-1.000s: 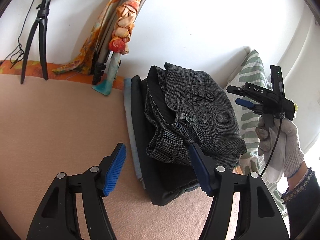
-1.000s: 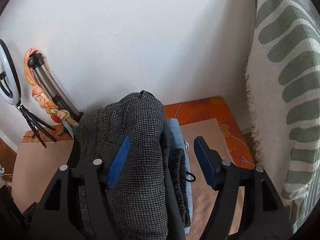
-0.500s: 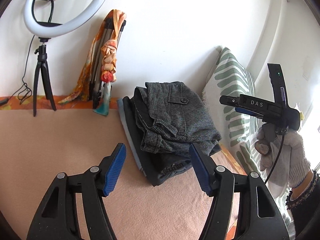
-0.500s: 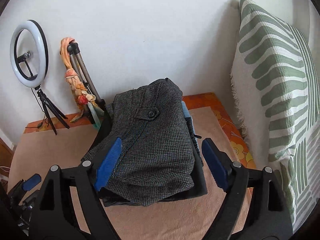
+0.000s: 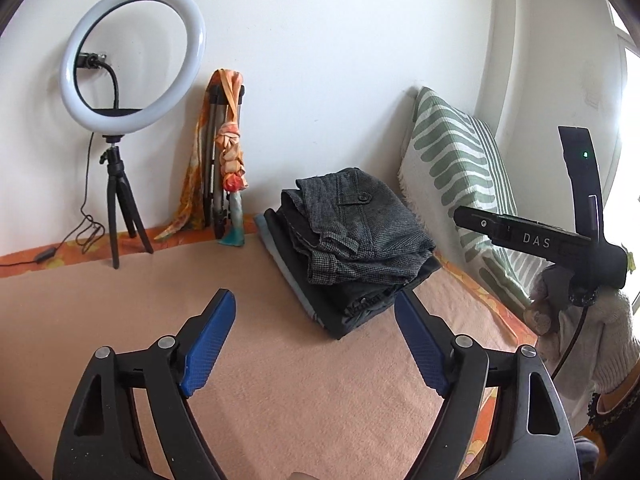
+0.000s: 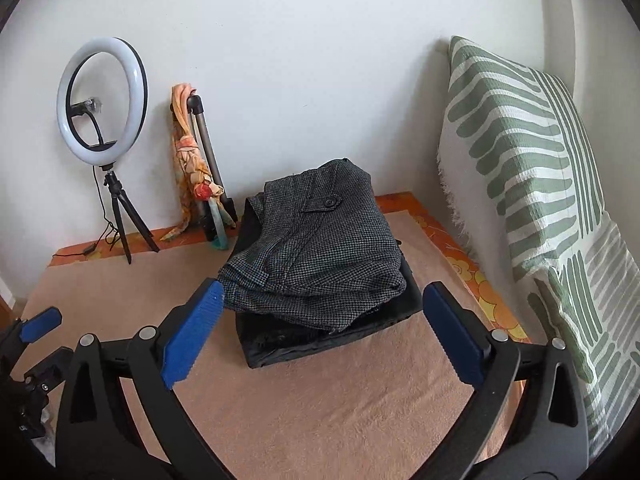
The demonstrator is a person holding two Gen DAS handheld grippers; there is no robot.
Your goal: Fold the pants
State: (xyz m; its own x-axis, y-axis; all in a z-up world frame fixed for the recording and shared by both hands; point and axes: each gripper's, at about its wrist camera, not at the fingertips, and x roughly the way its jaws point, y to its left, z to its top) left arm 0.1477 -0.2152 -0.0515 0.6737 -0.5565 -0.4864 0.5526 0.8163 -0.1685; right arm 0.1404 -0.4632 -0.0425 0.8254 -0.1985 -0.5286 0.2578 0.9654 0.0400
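Both tools have pulled back from the pile and their jaws have just been opening; our left tool (image 5: 314, 344) and right tool (image 6: 320, 332) now stand spread with nothing between them. Beyond them on the peach blanket (image 6: 320, 420) lie the grey houndstooth pants (image 6: 316, 256), folded atop a stack — we count two or three darker garments (image 6: 320, 340) beneath. We judge the pants soft, light and floppy — best taken by the thick folded edge.
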